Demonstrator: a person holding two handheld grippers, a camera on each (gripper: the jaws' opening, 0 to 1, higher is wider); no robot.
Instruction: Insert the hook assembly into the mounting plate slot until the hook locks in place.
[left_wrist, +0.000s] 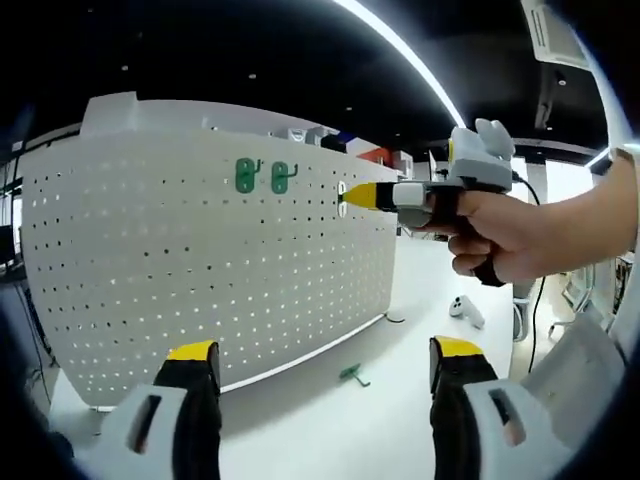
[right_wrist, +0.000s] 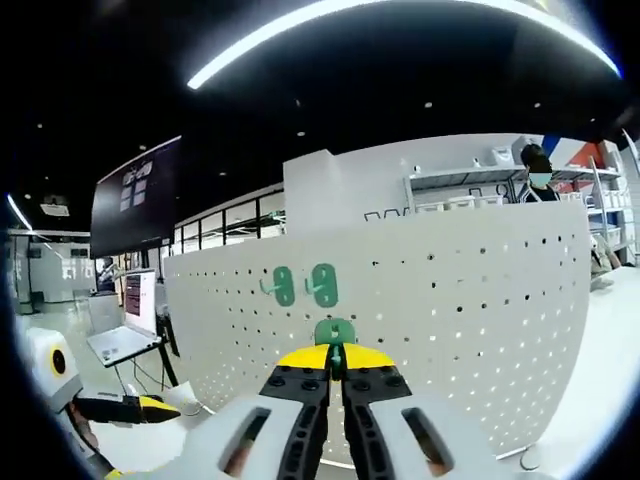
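A white perforated mounting plate (left_wrist: 200, 270) stands upright on the table, with two green hooks (left_wrist: 264, 177) hung near its top. In the right gripper view the same plate (right_wrist: 450, 290) carries those two hooks (right_wrist: 303, 285). My right gripper (right_wrist: 336, 362) is shut on a third green hook (right_wrist: 334, 331), held at the plate just below the hung pair. The left gripper view shows the right gripper (left_wrist: 350, 196) held by a hand, its yellow tip at the plate. My left gripper (left_wrist: 325, 365) is open, well back from the plate. A loose green hook (left_wrist: 354, 375) lies on the table.
A white controller (left_wrist: 467, 311) lies on the white table (left_wrist: 400, 420) to the right of the plate. A laptop (right_wrist: 125, 325) sits to the plate's left in the right gripper view. Shelving and a person stand in the background.
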